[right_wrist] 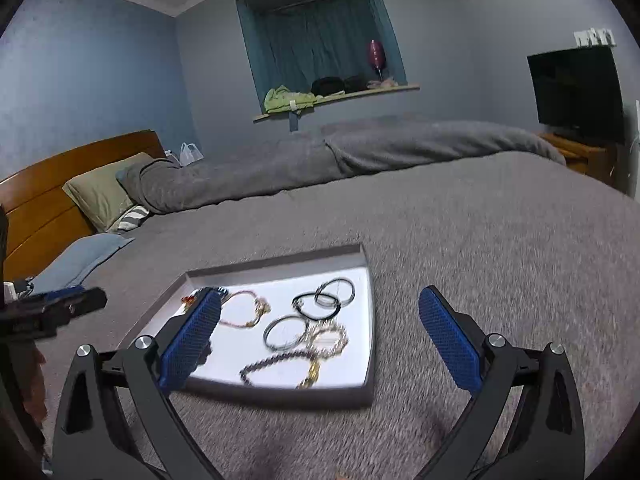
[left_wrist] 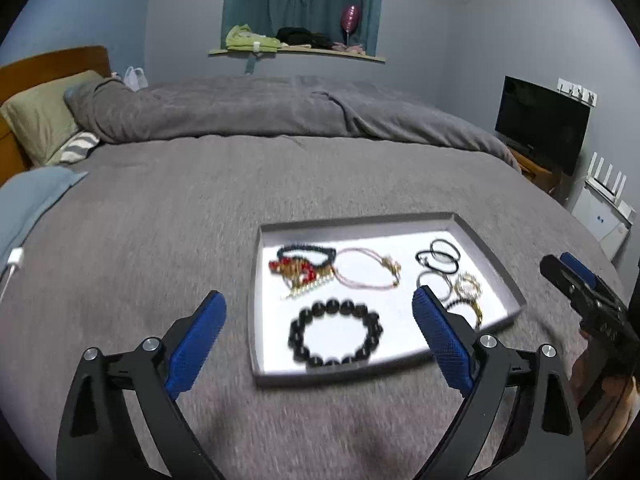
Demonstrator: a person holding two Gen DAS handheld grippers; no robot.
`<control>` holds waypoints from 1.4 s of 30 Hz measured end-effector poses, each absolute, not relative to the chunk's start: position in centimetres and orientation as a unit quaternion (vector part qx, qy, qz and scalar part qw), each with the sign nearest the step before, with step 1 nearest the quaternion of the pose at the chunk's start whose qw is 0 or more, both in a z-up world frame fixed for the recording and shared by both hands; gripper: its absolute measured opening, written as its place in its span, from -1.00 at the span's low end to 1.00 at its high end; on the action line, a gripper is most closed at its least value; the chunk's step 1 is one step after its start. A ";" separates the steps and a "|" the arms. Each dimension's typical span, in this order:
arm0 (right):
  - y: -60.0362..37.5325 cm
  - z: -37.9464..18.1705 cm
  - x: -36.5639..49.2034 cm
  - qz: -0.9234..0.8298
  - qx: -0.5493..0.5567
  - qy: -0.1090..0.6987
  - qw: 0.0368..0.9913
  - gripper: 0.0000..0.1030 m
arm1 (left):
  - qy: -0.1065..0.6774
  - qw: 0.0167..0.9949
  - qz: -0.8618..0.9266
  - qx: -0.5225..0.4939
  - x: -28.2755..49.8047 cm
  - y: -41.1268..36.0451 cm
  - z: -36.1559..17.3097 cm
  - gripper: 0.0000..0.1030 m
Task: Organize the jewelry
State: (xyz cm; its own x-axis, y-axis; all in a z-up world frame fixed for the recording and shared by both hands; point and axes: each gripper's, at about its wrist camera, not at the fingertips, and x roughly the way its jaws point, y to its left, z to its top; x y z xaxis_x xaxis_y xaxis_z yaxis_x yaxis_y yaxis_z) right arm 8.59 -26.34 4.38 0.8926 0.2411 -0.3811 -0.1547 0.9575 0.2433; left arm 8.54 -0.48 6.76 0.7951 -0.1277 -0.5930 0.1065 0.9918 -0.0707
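A shallow grey tray (left_wrist: 500, 264) with a white floor lies on the grey bedspread; it also shows in the right wrist view (right_wrist: 370, 360). In it lie a black bead bracelet (left_wrist: 335, 333), a pink cord bracelet (left_wrist: 366, 270), a red and gold piece (left_wrist: 298, 272), black and silver rings (left_wrist: 438, 258) and a gold chain (left_wrist: 468, 290). My left gripper (left_wrist: 318, 316) is open and empty, hovering over the tray's near edge. My right gripper (right_wrist: 320, 316) is open and empty, above the tray's right half. The rings (right_wrist: 320, 300) and a dark bead chain (right_wrist: 276, 364) show there.
The grey bedspread (left_wrist: 200, 208) spreads all around the tray. A rolled grey duvet (left_wrist: 260, 108) and pillows (left_wrist: 36, 120) lie at the back. A TV (left_wrist: 540, 124) stands on a wooden unit to the right. A white charger (left_wrist: 14, 262) lies at the left edge.
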 end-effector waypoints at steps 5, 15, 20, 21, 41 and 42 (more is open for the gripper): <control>-26.1 4.4 7.5 0.107 0.114 0.234 0.960 0.90 | 0.333 0.939 -0.080 -0.034 6.4 -0.6 5.7 0.85; -25.0 4.7 5.6 0.037 0.114 0.288 0.950 0.90 | 0.358 0.933 -0.033 -0.025 5.3 -0.8 5.2 0.90; -24.0 5.3 6.0 0.044 0.093 0.339 0.935 0.90 | 0.387 0.921 -0.012 -0.043 5.6 -0.8 4.9 0.90; -23.7 5.2 6.2 0.049 0.089 0.357 0.928 0.90 | 0.390 0.920 -0.004 -0.045 5.5 -0.8 5.0 0.90; -22.1 5.0 5.2 0.038 0.048 0.366 0.928 0.90 | 0.416 0.909 0.020 0.008 5.0 -2.9 5.0 0.90; -22.1 5.0 5.2 0.038 0.048 0.367 0.928 0.90 | 0.416 0.909 0.021 0.007 5.0 -2.9 5.0 0.90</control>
